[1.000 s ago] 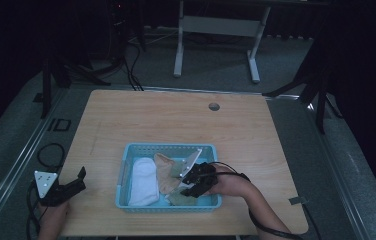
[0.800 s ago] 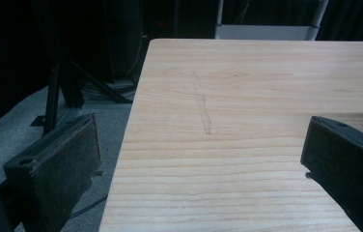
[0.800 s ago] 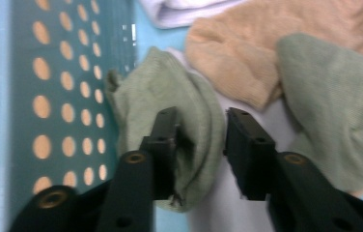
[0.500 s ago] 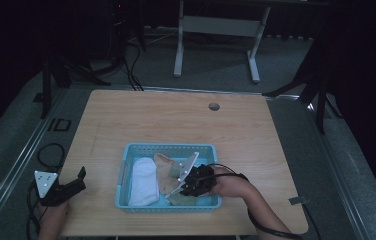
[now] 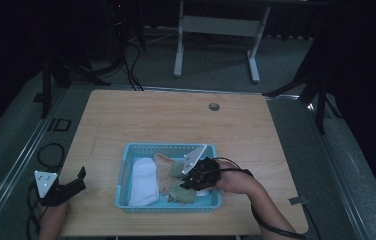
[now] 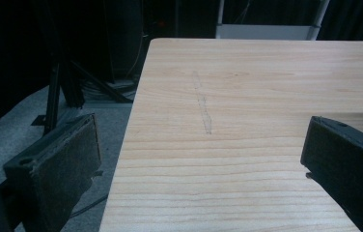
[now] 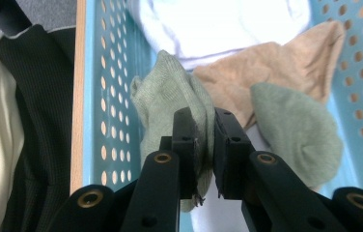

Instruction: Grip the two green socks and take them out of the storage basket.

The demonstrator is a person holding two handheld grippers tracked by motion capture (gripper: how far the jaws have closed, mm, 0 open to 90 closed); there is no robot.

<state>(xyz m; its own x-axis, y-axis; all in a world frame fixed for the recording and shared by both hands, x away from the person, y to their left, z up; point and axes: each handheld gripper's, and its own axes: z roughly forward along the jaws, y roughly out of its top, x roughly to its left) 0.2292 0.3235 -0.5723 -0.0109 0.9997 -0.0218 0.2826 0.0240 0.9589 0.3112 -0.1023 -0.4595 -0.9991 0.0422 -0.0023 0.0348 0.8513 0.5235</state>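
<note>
A green sock (image 7: 170, 92) has been pinched between the jaws of the right tool (image 7: 203, 121), which are closed on a fold of its fabric inside the blue basket (image 5: 126, 170). The grasp appears to be made, but the sock is judged not yet lifted out: it is seen lying among the other socks near the basket's near wall. Removal from the basket seems to be what is left, and nothing has yet been laid on the bare tabletop (image 5: 141, 125). The sock is a soft, ribbed, pale green knit, bunched upward where it is gripped. Beside it lie a second green sock (image 7: 295, 125), a tan sock (image 7: 286, 63) and a white sock (image 7: 218, 24), partly overlapping. The left tool (image 5: 68, 187) is held with its jaws wide apart and empty at the tabletop's near left edge, well apart from the basket.
</note>
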